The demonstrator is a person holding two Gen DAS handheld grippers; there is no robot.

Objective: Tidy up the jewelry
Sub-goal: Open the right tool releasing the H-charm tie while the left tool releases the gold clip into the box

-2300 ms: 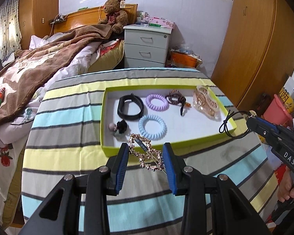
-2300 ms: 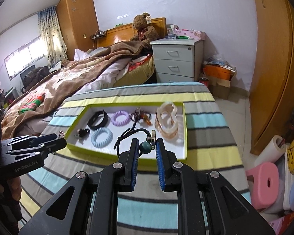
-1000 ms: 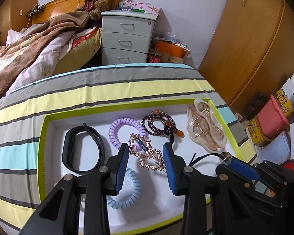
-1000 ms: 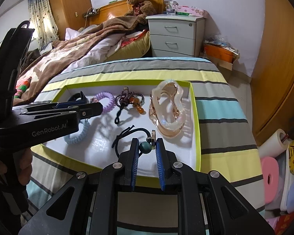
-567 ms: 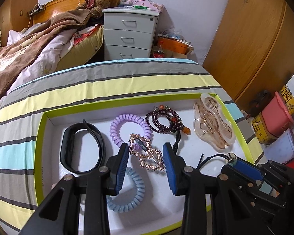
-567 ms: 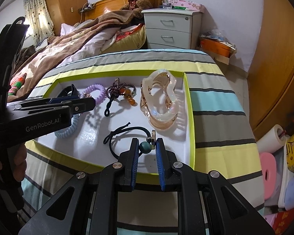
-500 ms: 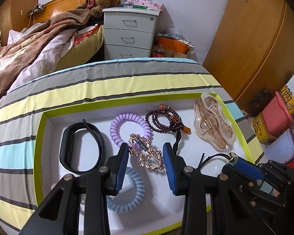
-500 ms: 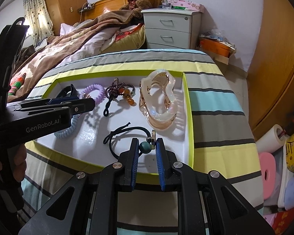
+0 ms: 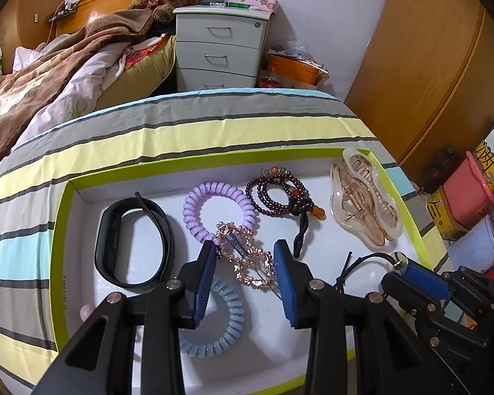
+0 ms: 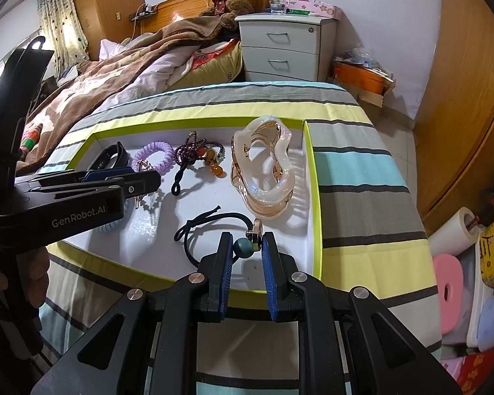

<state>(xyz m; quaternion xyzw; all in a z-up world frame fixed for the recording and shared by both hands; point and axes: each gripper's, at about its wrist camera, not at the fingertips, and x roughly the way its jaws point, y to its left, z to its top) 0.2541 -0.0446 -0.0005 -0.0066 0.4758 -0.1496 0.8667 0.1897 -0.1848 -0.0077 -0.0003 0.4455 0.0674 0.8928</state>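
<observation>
Your left gripper (image 9: 245,258) tips down over the white tray (image 9: 82,194) with the green rim. Its blue pads (image 9: 205,276) pinch a rose-gold hair clip (image 9: 243,256), which hangs above the light blue coil hair tie (image 9: 227,329) and the purple coil hair tie (image 9: 194,210). Your right gripper (image 10: 246,250) also tips down, low over the near right part of the tray. Its fingers (image 10: 223,263) squeeze the teal bead of a black hair tie (image 10: 210,222), and the cord loops out to the left over the tray floor. In the tray lie a black wristband (image 9: 131,240), a dark red bead bracelet (image 9: 280,194) and a clear claw clip (image 10: 263,171). Your hand (image 10: 33,276) shows under the left tool. The tray sits on a striped cloth (image 10: 355,164).
</observation>
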